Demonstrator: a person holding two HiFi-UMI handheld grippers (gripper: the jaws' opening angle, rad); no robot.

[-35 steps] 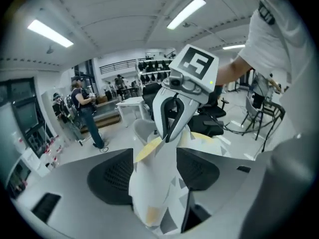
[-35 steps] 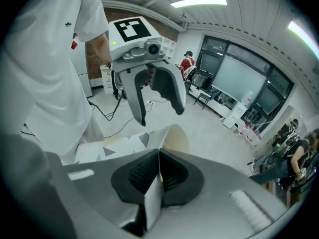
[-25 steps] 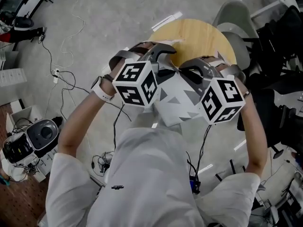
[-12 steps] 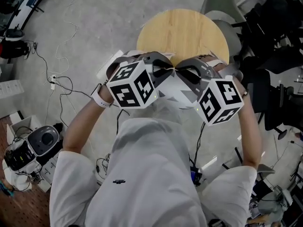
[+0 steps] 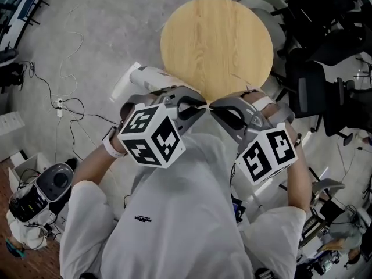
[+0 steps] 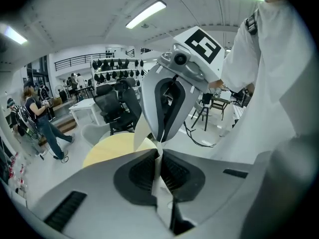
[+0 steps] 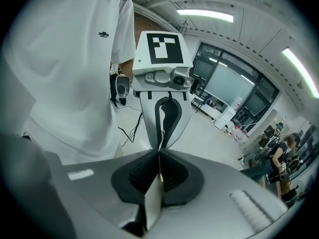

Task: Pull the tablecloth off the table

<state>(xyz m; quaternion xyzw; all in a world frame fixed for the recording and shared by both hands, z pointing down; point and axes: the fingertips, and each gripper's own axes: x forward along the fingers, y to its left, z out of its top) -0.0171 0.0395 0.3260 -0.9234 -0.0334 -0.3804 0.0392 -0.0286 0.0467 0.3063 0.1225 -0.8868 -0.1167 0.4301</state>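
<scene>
The round wooden table stands bare in the head view. Both grippers are drawn back against my white shirt, tips almost touching. My left gripper is shut on a thin pale sheet of tablecloth, pinched between its pads. My right gripper is shut on another edge of the tablecloth. A pale fold, probably part of the cloth, sticks out to the left behind the left gripper. Most of the cloth is hidden under the grippers and against my shirt. Each gripper view shows the other gripper head-on.
Black office chairs and a grey chair crowd the table's right side. Cables trail over the grey floor at left. A grey device sits at lower left. People stand far off.
Both grippers have pulled back toward my body and risen. The patterned cloth that lay on the table's near part has come off, and the tabletop now shows whole.
</scene>
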